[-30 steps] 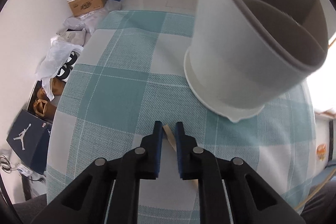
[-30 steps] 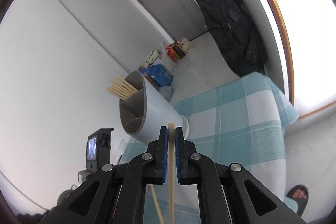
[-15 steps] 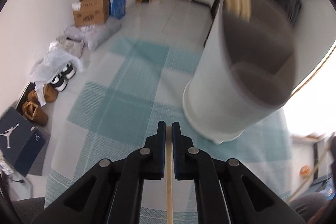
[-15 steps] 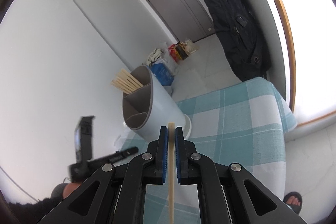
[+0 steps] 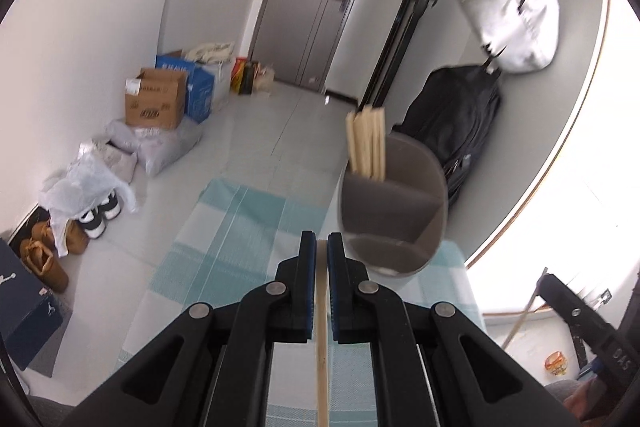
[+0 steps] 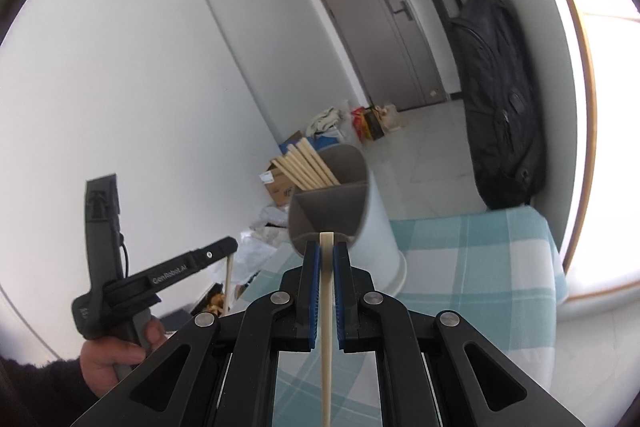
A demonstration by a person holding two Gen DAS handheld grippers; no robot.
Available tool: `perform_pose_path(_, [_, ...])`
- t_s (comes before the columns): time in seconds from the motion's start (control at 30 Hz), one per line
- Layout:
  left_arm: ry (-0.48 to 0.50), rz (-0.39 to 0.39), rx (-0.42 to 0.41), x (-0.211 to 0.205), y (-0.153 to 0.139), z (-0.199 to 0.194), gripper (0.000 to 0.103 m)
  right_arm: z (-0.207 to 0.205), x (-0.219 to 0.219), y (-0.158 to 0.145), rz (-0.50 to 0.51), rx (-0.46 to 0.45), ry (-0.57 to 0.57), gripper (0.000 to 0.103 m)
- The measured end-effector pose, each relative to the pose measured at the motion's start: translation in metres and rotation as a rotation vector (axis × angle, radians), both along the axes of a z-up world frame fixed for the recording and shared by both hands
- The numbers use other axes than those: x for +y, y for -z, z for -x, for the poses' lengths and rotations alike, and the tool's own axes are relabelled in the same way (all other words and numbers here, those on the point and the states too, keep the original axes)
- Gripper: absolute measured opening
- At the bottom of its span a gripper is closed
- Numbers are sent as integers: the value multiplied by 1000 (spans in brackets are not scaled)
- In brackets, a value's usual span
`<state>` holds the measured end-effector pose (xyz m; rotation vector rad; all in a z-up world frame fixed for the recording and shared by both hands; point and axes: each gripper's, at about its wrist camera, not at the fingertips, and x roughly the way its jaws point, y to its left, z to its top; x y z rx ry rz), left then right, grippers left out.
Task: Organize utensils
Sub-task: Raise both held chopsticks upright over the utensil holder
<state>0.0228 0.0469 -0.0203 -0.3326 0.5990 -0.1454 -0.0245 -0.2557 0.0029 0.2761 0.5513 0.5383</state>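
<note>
A bundle of chopsticks (image 5: 366,143) already stood in the rear compartment of the white divided utensil holder (image 6: 372,227), which sat on the counter (image 6: 480,259) under a teal checked cloth; the holder's other compartments looked empty, as far as either view showed. Two more sticks remained to go in, by my reading. The left tongs (image 5: 321,247) were closed nearly shut on one chopstick (image 5: 322,347) that ran back between the pads, and the right tongs (image 6: 326,251) were pinched the same way on a second chopstick (image 6: 327,307) whose tip poked just past the fingertips, lined up with the holder's near rim. Both tools were held off the counter, short of the holder. Compared with a second earlier, the left tongs had risen from low over the cloth, where they were closing around the stick, to a raised position looking down into the holder, and the right tongs had drawn closer to the holder with an unchanged grip.
</note>
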Motion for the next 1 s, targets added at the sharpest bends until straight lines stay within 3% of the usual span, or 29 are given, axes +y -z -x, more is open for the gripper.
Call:
perform_pose_path(0.2, [0, 49, -96, 7, -25, 4, 2, -2, 11, -22, -6, -26, -4, 6])
perform_pose_path(0.47, [-14, 83, -186, 6, -71, -8, 2, -22, 12, -79, -30, -91, -1, 6])
perform_pose_path(0.73, [-27, 127, -259, 4, -109, -47, 2, -68, 15, -132, -22, -145, 6, 6])
perform_pose_path(1.0, [-56, 144, -310, 1, -117, -84, 2, -126, 25, -149, -8, -180, 6, 6])
